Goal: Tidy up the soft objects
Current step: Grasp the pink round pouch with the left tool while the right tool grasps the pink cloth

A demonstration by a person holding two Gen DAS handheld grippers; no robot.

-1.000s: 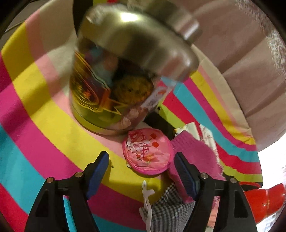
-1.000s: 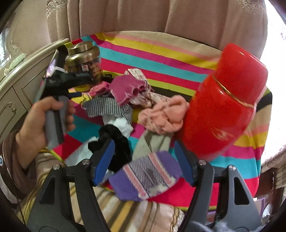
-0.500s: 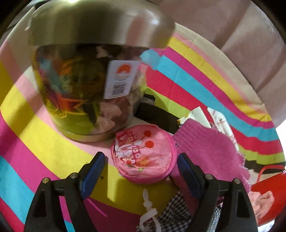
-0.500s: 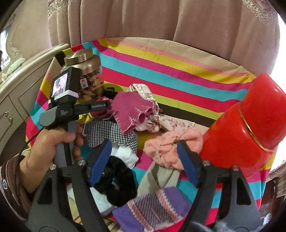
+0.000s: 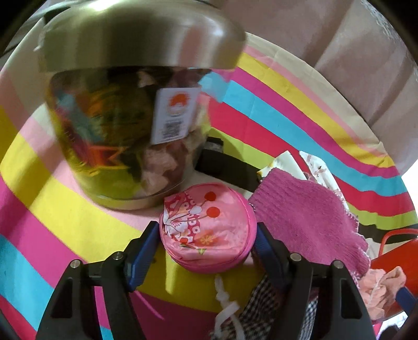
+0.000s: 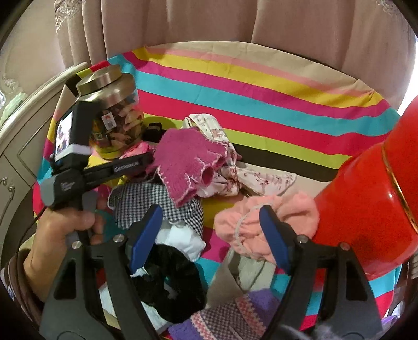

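A round pink floral pouch (image 5: 206, 243) lies on the striped cloth (image 5: 65, 198), right in front of a glass jar with a metal lid (image 5: 125, 146). My left gripper (image 5: 206, 226) straddles the pouch; its jaws are closing, the blue pads at the pouch's two sides without visibly squeezing it. A magenta knit piece (image 5: 308, 217) lies to the right of the pouch. My right gripper (image 6: 210, 209) hangs open above the pile, with a checked cloth (image 6: 146, 198) by its left finger and a fuzzy pink item (image 6: 274, 222) by its right one.
A large red vessel (image 6: 371, 204) stands close on the right. Black fuzzy (image 6: 172, 282), white (image 6: 183, 238), purple striped (image 6: 230, 319) and floral (image 6: 261, 180) pieces lie in the pile. A hand (image 6: 60, 235) grips the left tool. Curtains (image 6: 235, 21) hang behind, a cabinet (image 6: 15, 146) at left.
My left gripper has come forward until the pink pouch sits between its pads, and its jaws have narrowed. My right gripper has moved in over the pile, away from the red vessel.
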